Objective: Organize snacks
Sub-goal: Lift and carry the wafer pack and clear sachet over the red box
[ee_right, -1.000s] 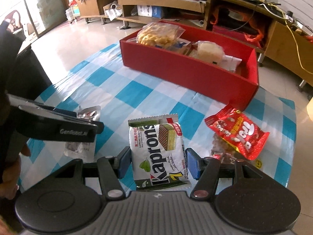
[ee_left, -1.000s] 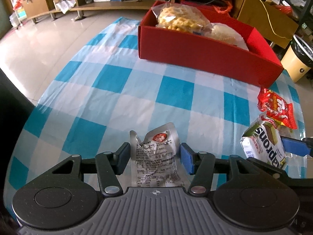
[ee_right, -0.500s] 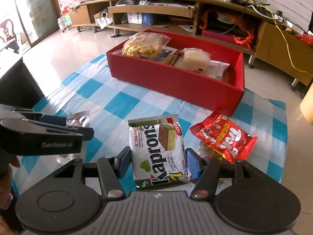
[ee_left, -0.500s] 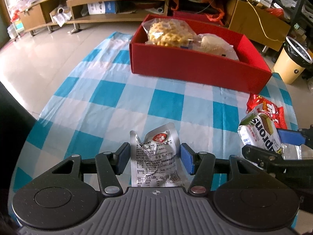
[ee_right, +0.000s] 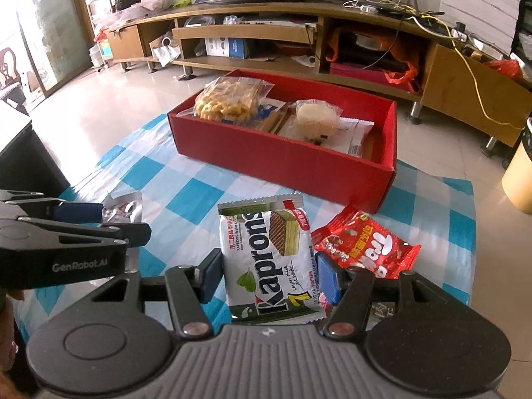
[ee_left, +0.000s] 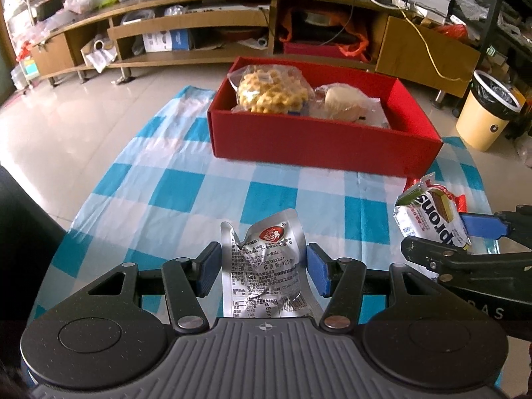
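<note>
Left gripper (ee_left: 261, 271) holds a crumpled silver snack pouch (ee_left: 264, 266) between its blue pads, jaws closed in on both sides of it, lifted above the checkered cloth (ee_left: 173, 193). Right gripper (ee_right: 268, 274) clamps the Kaprons wafer pack (ee_right: 269, 259) the same way, pack upright between the fingers. Red box (ee_right: 286, 156) with bagged snacks sits ahead on the cloth; a red candy bag (ee_right: 365, 249) lies just right of the wafer pack.
</note>
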Available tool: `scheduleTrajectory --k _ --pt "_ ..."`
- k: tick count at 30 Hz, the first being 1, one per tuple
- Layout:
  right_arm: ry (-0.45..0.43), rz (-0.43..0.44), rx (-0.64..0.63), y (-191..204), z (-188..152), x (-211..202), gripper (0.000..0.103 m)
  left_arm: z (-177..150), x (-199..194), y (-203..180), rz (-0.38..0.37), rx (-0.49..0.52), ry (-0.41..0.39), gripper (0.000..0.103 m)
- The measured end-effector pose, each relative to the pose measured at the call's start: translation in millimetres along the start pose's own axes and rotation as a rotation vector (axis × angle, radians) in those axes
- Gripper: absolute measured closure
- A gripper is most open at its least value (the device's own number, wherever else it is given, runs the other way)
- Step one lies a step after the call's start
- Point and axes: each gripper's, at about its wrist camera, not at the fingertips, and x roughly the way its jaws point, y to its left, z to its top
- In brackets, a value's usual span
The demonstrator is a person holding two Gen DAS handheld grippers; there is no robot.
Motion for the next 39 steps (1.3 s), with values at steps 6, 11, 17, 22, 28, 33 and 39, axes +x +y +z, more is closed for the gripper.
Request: scheduleTrajectory --k 6,11,17,22,28,33,39 --pt "-0.021 -0.007 0.025 -8 5 -4 0.044 6 -5 -1 0.001 -0.001 -0.027 0.040" --pt "-0.043 -0.010 0.043 -12 10 -8 0.044 12 -10 -2 0.000 -0.003 -0.054 0.040" --pt "-0.070 -0.014 0.054 -16 16 -14 0.044 22 -15 -4 0.004 -0.001 -0.093 0.040" --pt "-0.095 -0.019 0.065 -19 22 -19 0.044 31 -19 -4 0.005 -0.007 -0.118 0.040" --pt "-0.133 -0.025 0.086 -25 33 -25 0.044 44 -20 -5 0.001 -0.012 -0.146 0.040" --pt "-0.159 -0.028 0.103 -30 43 -27 0.044 54 -18 -6 -0.002 -0.019 -0.159 0.040" --pt "-0.184 -0.030 0.114 -34 57 -26 0.044 68 -14 -8 -0.001 -0.024 -0.175 0.040"
